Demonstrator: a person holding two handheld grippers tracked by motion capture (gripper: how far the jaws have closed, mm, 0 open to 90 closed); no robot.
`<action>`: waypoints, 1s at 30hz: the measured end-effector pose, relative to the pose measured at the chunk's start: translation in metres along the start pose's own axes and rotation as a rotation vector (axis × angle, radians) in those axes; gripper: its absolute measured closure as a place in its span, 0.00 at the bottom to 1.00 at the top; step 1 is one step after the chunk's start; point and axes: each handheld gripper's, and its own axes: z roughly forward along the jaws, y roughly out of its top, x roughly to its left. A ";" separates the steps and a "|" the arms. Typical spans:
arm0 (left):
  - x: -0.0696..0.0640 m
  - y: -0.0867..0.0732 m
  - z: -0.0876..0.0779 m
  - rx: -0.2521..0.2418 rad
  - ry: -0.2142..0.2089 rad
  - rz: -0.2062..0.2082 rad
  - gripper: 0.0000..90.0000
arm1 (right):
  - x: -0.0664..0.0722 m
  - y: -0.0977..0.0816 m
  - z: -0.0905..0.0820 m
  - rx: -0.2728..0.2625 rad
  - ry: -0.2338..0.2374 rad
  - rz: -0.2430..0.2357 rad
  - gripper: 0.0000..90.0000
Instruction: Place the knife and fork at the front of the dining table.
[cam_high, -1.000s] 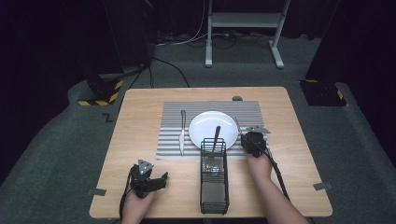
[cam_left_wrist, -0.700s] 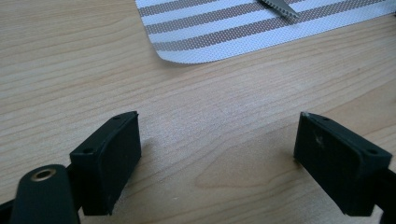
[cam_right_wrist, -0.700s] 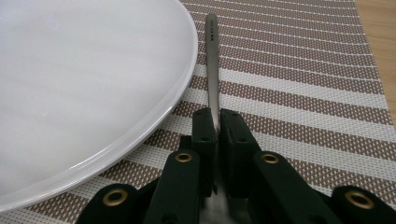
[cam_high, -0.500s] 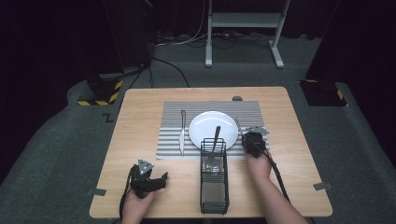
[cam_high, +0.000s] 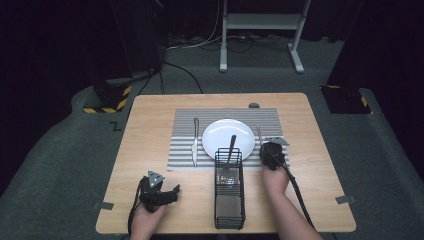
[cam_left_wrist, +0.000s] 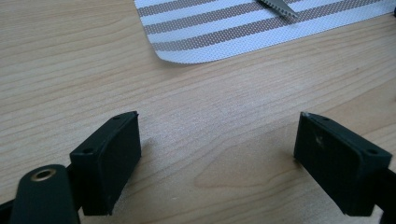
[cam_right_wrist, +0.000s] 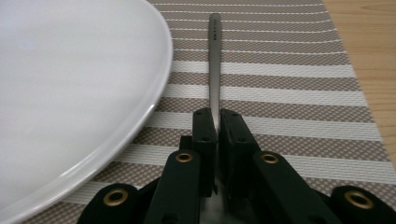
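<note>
On a wooden surface (cam_high: 150, 130), two hand-held claws work at a place setting. Nearest the camera, the left claw (cam_left_wrist: 217, 156) rests low on bare wood at the front left corner, its jaws spread wide with nothing between them; in its own view the rounded corner of the striped mat (cam_left_wrist: 196, 32) lies just ahead, with a serrated knife (cam_left_wrist: 280, 8) tip on it.

Beside it, toward the middle of the front edge, stands a black wire caddy (cam_high: 229, 192), one utensil handle (cam_high: 231, 148) sticking up out of its far end and leaning over the plate's near rim.

Farther in, the right claw (cam_right_wrist: 218, 128) sits at the mat's right part, its jaws pinched shut on a slim metal utensil (cam_right_wrist: 214, 65) that lies flat along the mat, just right of the white plate (cam_right_wrist: 70, 84) and pointing away from the claw. The jaws have just been opening slightly, yet the pads press the handle from both sides. In the high view this claw (cam_high: 270, 150) covers the near end of the utensil, whose far end shows above it.

The plate occupies the mat's centre, and the knife lies to its left, parallel to the mat's short edge.
</note>
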 end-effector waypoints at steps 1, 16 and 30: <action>0.000 0.000 0.000 0.000 -0.002 -0.001 0.16 | 0.002 0.000 -0.001 -0.007 0.008 0.000 0.87; -0.002 0.000 0.001 0.007 0.009 0.014 0.16 | 0.000 0.004 -0.069 -0.305 0.179 -0.059 0.49; -0.002 0.000 0.001 0.006 0.012 0.017 0.16 | 0.022 0.005 -0.152 -0.598 0.416 -0.090 0.46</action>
